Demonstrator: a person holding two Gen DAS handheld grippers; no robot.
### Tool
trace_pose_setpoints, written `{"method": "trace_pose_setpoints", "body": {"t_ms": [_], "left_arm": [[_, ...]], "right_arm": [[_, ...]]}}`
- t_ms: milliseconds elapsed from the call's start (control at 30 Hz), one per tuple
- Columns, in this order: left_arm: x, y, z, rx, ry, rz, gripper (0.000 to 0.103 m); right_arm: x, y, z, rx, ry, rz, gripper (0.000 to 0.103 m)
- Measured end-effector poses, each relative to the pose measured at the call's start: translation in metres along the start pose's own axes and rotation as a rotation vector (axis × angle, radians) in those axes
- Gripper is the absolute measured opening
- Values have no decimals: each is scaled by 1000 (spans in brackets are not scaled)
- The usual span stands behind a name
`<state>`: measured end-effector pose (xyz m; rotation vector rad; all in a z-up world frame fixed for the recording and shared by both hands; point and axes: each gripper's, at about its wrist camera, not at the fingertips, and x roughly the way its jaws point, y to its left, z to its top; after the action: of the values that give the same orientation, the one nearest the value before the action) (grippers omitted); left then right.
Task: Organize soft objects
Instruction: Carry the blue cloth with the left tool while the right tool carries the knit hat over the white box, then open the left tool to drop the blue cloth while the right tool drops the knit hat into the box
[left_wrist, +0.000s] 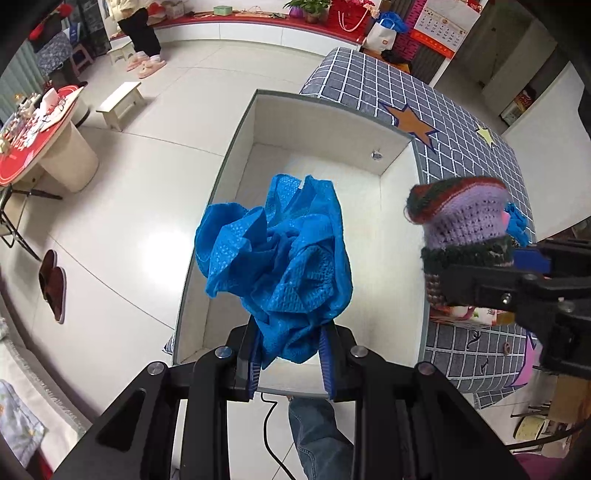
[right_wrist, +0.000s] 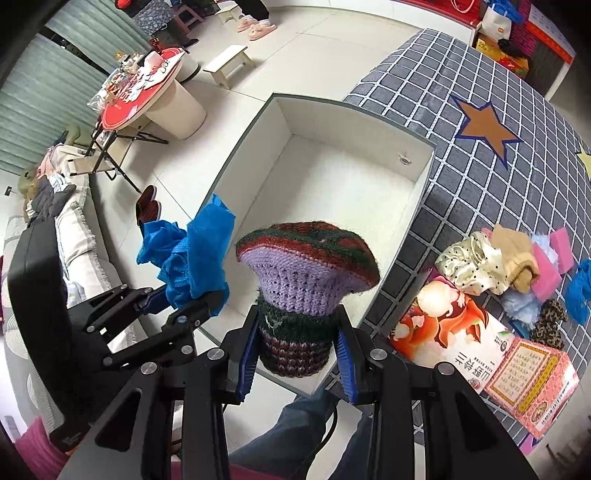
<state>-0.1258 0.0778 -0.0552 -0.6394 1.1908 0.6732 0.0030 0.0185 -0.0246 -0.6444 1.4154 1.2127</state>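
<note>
A pale tiled floor (left_wrist: 122, 192) with a glossy sheen fills the left wrist view, and a white rectangular box (left_wrist: 240, 155) with smooth flat walls stands open on it, pushed against a grey quilted cover (left_wrist: 369, 85) checked in white lines and sewn with an orange star. The left gripper (left_wrist: 290, 360) is clamped on a crumpled blue cloth (left_wrist: 277, 254), a thin dimpled fabric bunched into folds that hangs over the box's opening, its lower end pinched between the 2 blue ribbed pads (left_wrist: 327, 363). At the right edge the right gripper (left_wrist: 532, 264) comes in sideways, holding a knitted hat (left_wrist: 465, 221) with a lilac body, a red-and-green striped top and a dark ribbed band.

In the right wrist view the same floor (right_wrist: 314, 62) and quilted cover (right_wrist: 517, 184) surround the white box (right_wrist: 258, 136). The right gripper (right_wrist: 297, 354) is closed on the knitted hat (right_wrist: 306, 277): its pads press the dark maroon-and-green ribbed band from both sides, while the mushroom-shaped striped crown spreads above the lilac stitches, over the box's near end. To the left, the left gripper (right_wrist: 177, 301) grips the blue cloth (right_wrist: 192, 258) above the box's left rim. On the cover to the right lie a glossy printed carton (right_wrist: 480, 354) and a heap of soft things (right_wrist: 517, 266): spotted satin, beige fabric, pink sponges, leopard print.
</note>
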Motion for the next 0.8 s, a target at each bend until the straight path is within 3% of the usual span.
{"method": "trace_pose_setpoints", "body": {"t_ms": [800], "left_arm": [[26,4,3,-41,41,22,29]], "right_arm": [[15,10,27,-40,2,7,38]]}}
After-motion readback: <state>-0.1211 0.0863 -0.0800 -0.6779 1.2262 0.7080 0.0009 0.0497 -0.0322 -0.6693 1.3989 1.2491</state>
